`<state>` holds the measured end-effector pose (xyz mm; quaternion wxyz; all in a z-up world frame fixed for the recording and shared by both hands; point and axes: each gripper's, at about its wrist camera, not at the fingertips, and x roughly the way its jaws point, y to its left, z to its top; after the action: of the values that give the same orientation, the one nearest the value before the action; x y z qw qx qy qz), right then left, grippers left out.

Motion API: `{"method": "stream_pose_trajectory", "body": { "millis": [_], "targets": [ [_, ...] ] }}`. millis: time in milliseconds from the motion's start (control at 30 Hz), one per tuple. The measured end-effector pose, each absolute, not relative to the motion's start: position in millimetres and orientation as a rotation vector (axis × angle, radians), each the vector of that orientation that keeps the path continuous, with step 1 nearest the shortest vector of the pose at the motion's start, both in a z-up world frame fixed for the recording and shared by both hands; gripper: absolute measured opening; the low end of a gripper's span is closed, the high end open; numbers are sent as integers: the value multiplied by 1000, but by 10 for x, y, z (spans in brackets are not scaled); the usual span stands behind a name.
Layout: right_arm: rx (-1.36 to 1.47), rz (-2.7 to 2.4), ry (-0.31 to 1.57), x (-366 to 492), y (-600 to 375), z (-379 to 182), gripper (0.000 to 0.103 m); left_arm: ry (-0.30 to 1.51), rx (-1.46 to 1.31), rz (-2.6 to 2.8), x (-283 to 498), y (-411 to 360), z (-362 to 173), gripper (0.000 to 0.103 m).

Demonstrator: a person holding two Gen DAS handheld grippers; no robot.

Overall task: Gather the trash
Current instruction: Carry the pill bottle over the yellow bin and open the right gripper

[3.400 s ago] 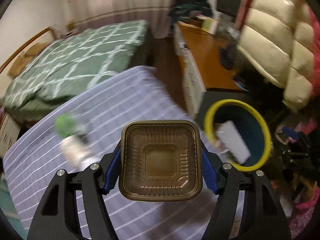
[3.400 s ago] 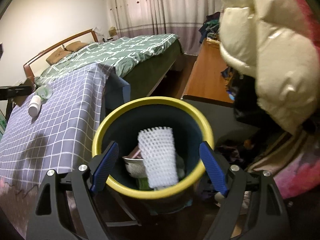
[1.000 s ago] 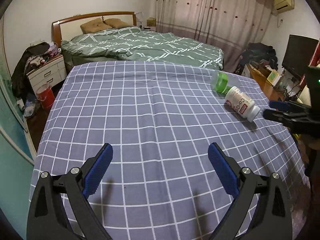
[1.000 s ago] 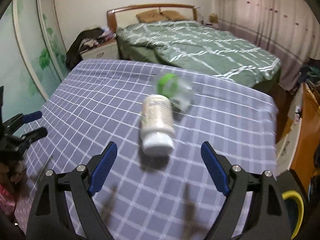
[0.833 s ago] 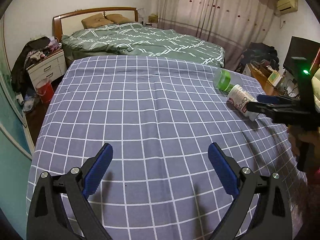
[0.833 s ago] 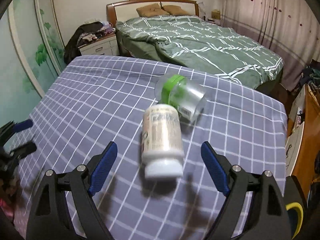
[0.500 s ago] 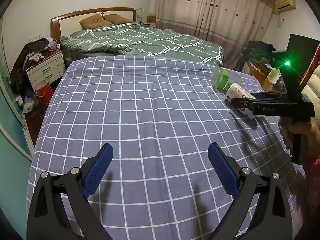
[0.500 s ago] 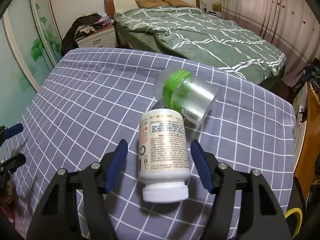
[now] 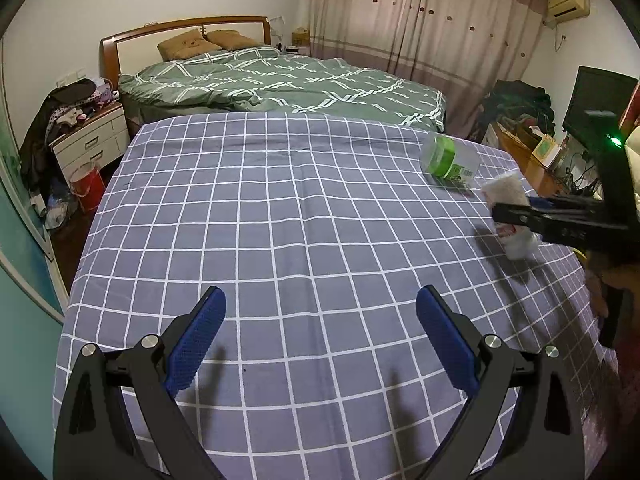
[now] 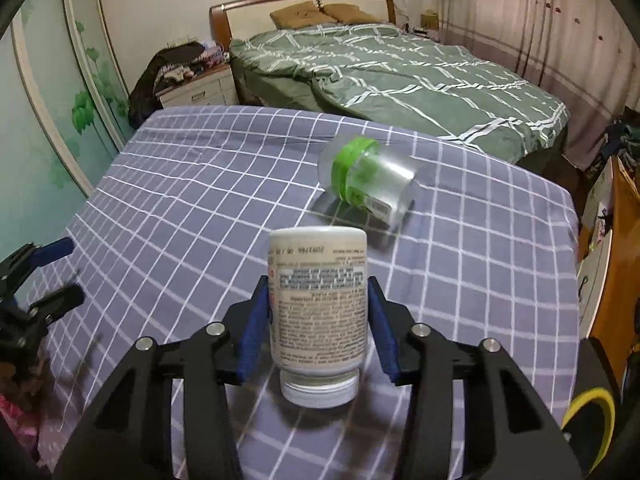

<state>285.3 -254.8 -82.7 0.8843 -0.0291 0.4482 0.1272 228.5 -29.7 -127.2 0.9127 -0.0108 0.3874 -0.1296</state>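
A white pill bottle [image 10: 318, 300] lies on the grey checked tablecloth [image 9: 280, 220], cap toward the camera. My right gripper [image 10: 318, 284] is closing on it, and its blue pads touch both sides of the bottle. In the left wrist view the same bottle [image 9: 506, 194] shows at the right edge, between the right gripper's fingers [image 9: 520, 213]. Just beyond it, a clear jar with a green lid [image 10: 368, 176] lies on its side, also seen as the jar [image 9: 448, 160] in the left wrist view. My left gripper [image 9: 320, 292] hovers open over the near cloth with nothing between its fingers.
A yellow-rimmed bin [image 10: 592, 404] peeks in at the lower right, off the table's edge. A green bed [image 9: 280, 80] stands behind the table, a nightstand [image 9: 88, 144] at the left, and a wooden desk [image 10: 624, 240] along the right.
My right gripper came forward over the white bottle and its jaws narrowed from wide apart to touching the bottle's sides. My left gripper stayed put and open.
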Motion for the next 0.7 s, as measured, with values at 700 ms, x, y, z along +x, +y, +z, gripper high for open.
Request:
{"method": "stream_pose_trajectory", "body": {
  "millis": [700],
  "targets": [
    [151,46,794,1455,-3848,-460,45,788,-16,-281,2238,-341,-1251,95]
  ]
}}
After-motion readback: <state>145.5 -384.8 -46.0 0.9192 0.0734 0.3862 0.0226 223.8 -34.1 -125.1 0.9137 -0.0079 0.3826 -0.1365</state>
